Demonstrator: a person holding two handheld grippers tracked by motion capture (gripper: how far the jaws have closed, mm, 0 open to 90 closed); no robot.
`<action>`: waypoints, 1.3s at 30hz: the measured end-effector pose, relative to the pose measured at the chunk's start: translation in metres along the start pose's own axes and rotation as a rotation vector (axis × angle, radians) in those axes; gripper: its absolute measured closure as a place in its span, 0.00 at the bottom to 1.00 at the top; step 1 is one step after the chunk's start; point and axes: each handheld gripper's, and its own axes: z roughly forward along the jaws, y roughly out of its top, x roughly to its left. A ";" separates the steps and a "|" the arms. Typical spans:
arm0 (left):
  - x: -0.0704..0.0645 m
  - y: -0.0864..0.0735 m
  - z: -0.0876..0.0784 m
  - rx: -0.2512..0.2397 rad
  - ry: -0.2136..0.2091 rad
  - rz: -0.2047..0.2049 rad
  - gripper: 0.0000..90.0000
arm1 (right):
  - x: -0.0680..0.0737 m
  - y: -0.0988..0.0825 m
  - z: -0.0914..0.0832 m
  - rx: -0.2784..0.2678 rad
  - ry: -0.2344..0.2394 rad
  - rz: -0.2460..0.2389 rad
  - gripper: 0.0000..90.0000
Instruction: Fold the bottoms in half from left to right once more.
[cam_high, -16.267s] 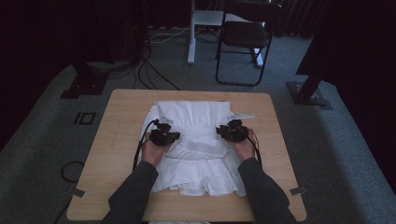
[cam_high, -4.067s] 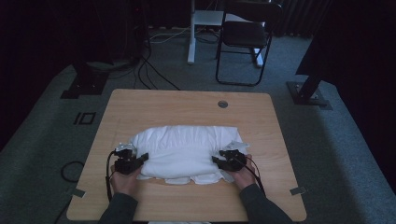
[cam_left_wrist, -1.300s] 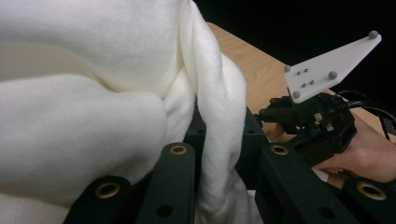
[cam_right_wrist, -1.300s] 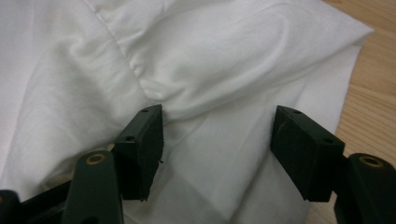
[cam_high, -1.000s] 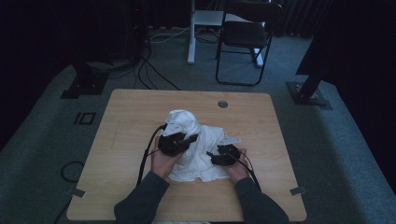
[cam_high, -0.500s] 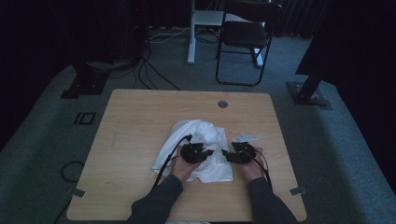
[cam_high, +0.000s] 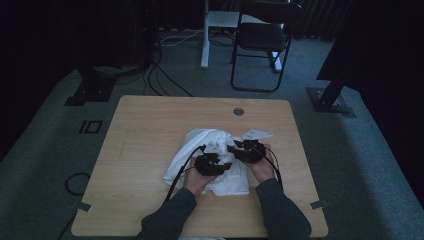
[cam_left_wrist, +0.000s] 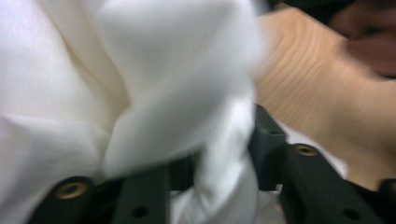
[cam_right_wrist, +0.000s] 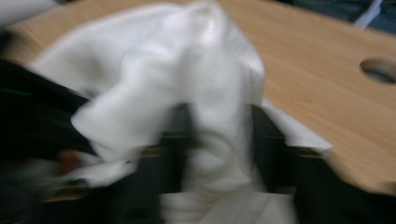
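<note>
The cloth (cam_high: 210, 160) is plain white, without any pattern. The bench (cam_high: 150, 135) is light brown wood with fine grain lines. Both grippers, the left gripper (cam_high: 212, 164) and the right gripper (cam_high: 248, 150), are black; in the left gripper view small brass-coloured screws (cam_left_wrist: 71, 190) show on the black jaws. The sleeves (cam_high: 280, 210) are dark grey. The floor (cam_high: 45, 165) is grey carpet. The chair (cam_high: 262, 42) is black.

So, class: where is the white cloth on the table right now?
In the high view the white cloth lies bunched right of the table's centre, under the left gripper and right gripper, below the round hole.
</note>
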 end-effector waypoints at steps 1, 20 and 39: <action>-0.002 0.003 -0.008 -0.019 -0.006 0.002 0.66 | -0.004 0.000 0.006 0.021 -0.019 0.024 0.88; 0.088 -0.001 -0.058 -0.026 0.124 -0.181 0.74 | -0.034 -0.009 0.025 0.077 -0.079 0.078 0.91; 0.077 -0.020 -0.035 -0.009 0.244 -0.152 0.79 | -0.019 0.012 -0.027 -0.066 -0.158 0.053 0.53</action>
